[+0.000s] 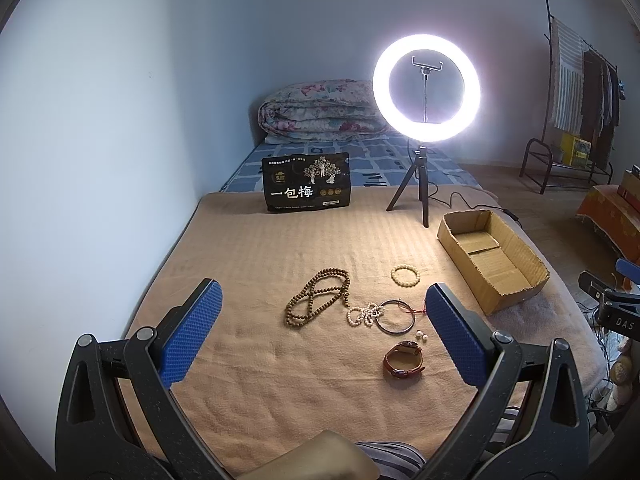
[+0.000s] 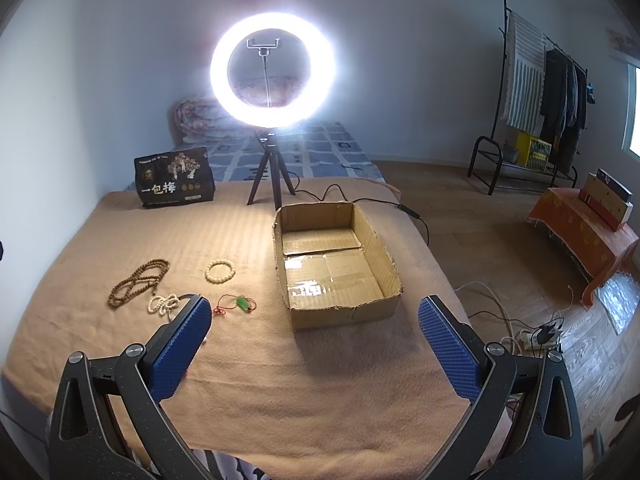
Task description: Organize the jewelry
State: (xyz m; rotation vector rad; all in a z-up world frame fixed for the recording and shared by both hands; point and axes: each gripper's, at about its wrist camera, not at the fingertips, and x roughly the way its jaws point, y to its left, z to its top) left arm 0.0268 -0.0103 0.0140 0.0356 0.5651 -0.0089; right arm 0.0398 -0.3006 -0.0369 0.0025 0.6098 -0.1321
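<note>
Left gripper (image 1: 324,312) and right gripper (image 2: 315,326), jaws apart (nothing held). Beads (image 1: 318,296), bangle (image 1: 396,317), watch (image 1: 404,360) beside box (image 2: 384,256).

Plain pale walls (image 1: 100,100), wood floor (image 2: 480,216). I'm over a bed with a tan blanket (image 2: 280,380); folded floral quilt (image 1: 320,110) at the far end. Lit ring light (image 2: 272,70) on a tripod, glare heavy. Clothes rack (image 2: 548,92) far right, orange-covered low bench (image 2: 580,236), window edge (image 2: 634,112).

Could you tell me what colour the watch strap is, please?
Reddish-brown; the watch strap shows best in the left wrist view.
</note>
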